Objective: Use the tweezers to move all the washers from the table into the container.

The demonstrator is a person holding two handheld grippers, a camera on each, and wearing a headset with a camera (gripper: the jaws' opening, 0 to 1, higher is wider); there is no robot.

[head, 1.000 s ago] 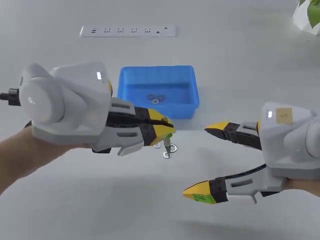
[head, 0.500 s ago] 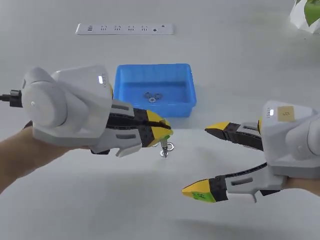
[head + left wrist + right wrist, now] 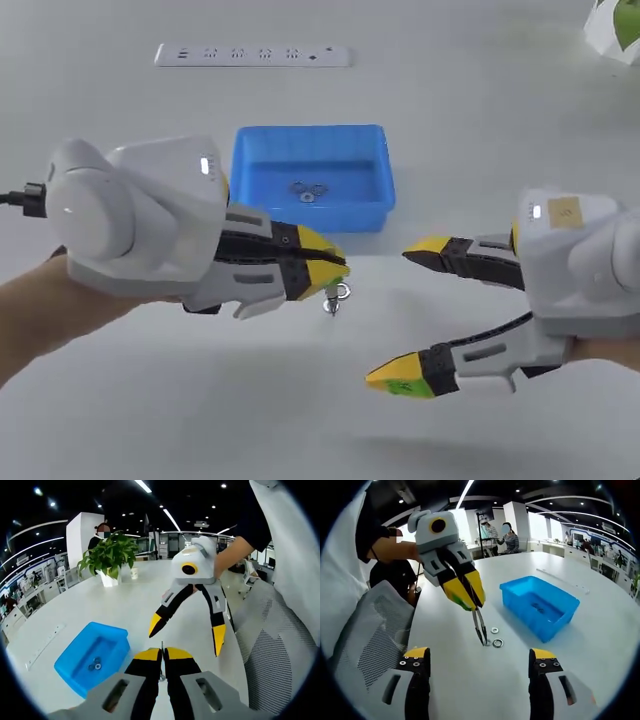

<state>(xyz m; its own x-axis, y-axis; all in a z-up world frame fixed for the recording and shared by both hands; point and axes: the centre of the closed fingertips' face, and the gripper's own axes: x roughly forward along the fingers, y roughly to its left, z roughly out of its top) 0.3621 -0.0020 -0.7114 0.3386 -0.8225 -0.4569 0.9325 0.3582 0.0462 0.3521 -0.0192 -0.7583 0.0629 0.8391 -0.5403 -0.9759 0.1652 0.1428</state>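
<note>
White table (image 3: 200,400): left gripper (image 3: 340,270) is clamping tweezers (image 3: 485,639), tips still hovering beside washers (image 3: 498,642) near container (image 3: 315,217); right gripper (image 3: 388,316) is gaping wide; nothing lifted.

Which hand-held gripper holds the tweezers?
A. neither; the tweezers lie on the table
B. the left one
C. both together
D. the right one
B: the left hand-held gripper is shut on the tweezers, while the right hand-held gripper is wide open and holds nothing.
</note>
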